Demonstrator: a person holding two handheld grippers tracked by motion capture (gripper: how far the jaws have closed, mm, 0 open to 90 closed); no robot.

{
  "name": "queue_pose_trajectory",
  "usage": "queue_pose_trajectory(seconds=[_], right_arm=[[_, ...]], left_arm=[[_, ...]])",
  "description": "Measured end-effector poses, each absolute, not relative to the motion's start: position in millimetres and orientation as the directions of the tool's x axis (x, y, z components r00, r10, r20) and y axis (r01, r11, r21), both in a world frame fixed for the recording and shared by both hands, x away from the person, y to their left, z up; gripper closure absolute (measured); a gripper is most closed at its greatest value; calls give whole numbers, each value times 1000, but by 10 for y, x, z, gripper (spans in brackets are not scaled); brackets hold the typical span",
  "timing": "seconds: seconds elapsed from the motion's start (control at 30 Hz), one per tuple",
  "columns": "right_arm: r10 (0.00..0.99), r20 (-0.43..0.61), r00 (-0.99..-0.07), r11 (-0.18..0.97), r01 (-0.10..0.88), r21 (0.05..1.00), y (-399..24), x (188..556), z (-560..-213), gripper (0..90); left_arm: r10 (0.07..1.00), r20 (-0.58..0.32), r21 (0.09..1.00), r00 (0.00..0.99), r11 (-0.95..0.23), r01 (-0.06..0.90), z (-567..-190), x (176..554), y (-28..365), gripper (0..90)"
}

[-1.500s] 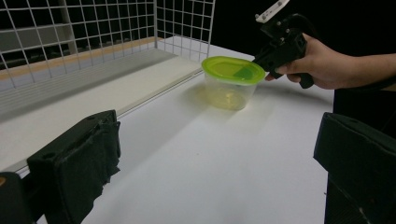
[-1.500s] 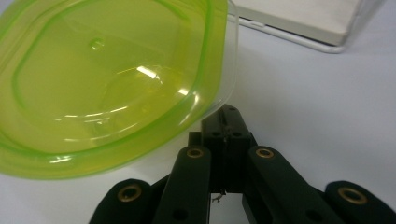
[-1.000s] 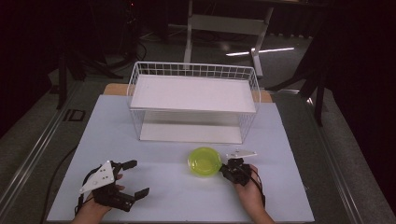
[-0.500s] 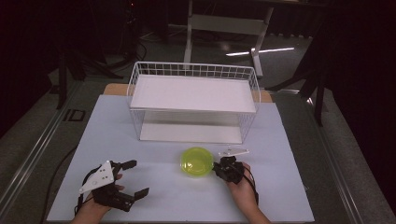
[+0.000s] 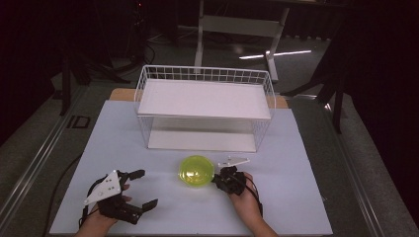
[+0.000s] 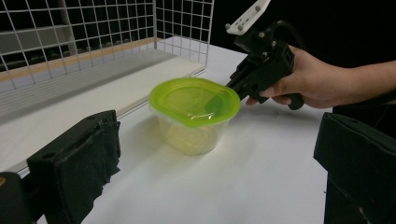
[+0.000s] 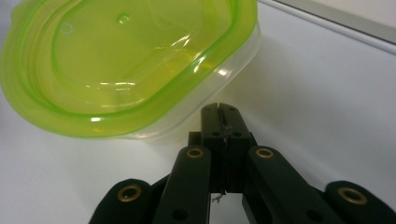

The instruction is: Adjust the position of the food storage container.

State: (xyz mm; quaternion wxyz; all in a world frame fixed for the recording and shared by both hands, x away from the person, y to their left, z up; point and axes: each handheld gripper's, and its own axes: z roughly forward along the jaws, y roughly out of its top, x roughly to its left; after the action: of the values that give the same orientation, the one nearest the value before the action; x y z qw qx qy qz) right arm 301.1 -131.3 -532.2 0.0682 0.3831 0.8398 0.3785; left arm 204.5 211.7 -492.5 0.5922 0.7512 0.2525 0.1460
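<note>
A clear plastic container with a lime-green lid (image 5: 196, 171) stands on the white table, just in front of the wire basket. My right gripper (image 5: 217, 178) is shut, and its closed tips rest against the container's right side under the lid rim (image 7: 126, 65), with nothing between the jaws. The left gripper view has the container (image 6: 194, 112) straight ahead and the right gripper (image 6: 233, 86) touching its far edge. My left gripper (image 5: 146, 188) lies low at the front left, open, nothing between its wide jaws, well apart from the container.
A white wire basket (image 5: 205, 74) with a flat white board across its top stands mid-table behind the container; its mesh wall (image 6: 93, 37) is close on the left. Bare white tabletop (image 5: 296, 197) spreads to the right and front. Dark floor surrounds the table.
The container has slid leftward across the table, and my right gripper has travelled left with it, tips against its side. The left gripper has stayed where it was.
</note>
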Motion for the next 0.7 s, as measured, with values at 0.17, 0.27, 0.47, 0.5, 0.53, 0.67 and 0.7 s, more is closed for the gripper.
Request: queue_pose_trajectory(seconds=[0.17,0.27,0.47,0.5,0.53,0.67,0.7], right_arm=[[683,162,-712,439,578,688,-1240,3024,-5333,900],[691,167,-704,420,578,699,-1287,3031,-5297,900],[700,163,-695,395,567,723,-1452,2989,-5190,851],[701,159,-695,395,564,725,-1484,2976,-5171,831],[706,145,-693,396,556,731,-1517,2961,-5152,817],[720,127,-682,375,537,756,-1652,2870,-5058,716],[718,124,-685,376,531,760,-1673,2839,-5029,663]], left_arm=[[552,-79,964,830,-170,205,-4921,2041,2125,14],[551,-82,964,830,-166,206,-4919,2041,2129,14],[550,-82,965,831,-166,205,-4915,2042,2124,14],[548,-80,965,833,-167,203,-4915,2042,2122,14],[547,-78,965,833,-169,201,-4915,2041,2121,14],[546,-74,967,835,-166,195,-4906,2048,2116,14],[545,-72,969,835,-160,188,-4884,2048,2117,14]])
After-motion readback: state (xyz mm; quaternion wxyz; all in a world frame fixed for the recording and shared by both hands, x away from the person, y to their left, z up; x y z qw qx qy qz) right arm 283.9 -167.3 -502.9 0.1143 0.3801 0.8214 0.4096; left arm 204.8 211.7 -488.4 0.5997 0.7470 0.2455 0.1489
